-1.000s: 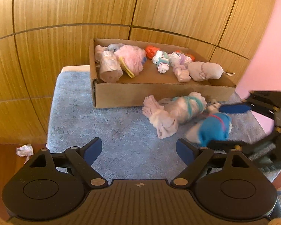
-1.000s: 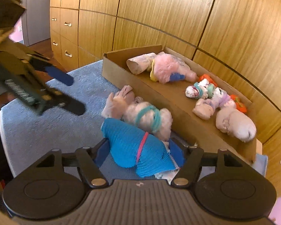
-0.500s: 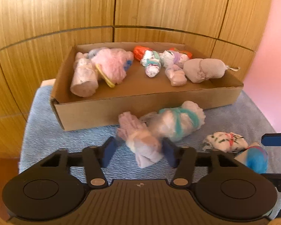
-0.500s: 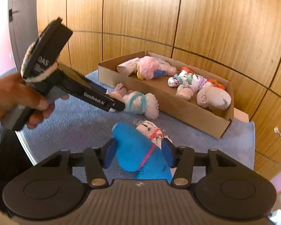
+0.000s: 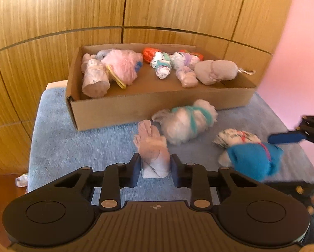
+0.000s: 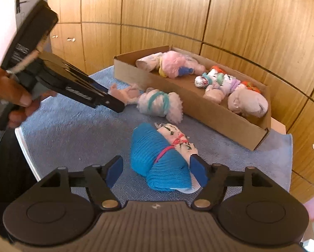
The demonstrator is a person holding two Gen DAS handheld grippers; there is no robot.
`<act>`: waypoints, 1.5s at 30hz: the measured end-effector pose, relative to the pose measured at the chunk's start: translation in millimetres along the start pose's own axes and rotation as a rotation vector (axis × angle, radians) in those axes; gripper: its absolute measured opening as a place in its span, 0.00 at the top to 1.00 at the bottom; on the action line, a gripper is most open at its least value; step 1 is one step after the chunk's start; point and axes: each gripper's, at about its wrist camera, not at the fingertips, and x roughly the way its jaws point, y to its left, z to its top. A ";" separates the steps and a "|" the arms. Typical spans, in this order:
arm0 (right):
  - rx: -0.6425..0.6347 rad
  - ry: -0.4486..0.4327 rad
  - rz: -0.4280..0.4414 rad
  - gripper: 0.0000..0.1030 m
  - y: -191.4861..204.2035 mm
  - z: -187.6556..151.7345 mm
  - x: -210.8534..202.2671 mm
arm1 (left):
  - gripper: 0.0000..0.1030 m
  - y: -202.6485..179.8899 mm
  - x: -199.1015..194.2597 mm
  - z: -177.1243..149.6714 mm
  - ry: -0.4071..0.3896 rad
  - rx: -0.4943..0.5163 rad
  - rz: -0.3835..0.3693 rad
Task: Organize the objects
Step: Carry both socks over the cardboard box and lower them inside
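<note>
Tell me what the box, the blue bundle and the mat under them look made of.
Box: plain brown corrugated cardboard, matte, with raw cut edges. Blue bundle: ribbed knit fabric, probably a rolled sock, tied with a pink band. Mat: blue pile cloth, like terry towel or carpet.

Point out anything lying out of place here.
Four sock bundles lie on the blue mat outside the box: pale pink between the left gripper's fingers, teal-banded, patterned white, blue. A paper scrap lies on the floor.
</note>
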 end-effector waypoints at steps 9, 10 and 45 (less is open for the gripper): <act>-0.031 0.059 0.074 0.38 1.4 8.3 -6.9 | 0.56 2.9 -6.7 -17.3 0.022 0.006 -0.010; -0.051 0.067 0.063 0.38 2.8 8.6 -4.3 | 0.54 3.4 -6.6 -17.4 0.014 0.003 -0.015; 0.011 -0.086 0.033 0.60 -37.6 42.9 -48.8 | 0.68 2.0 -54.2 16.0 -0.085 0.034 0.004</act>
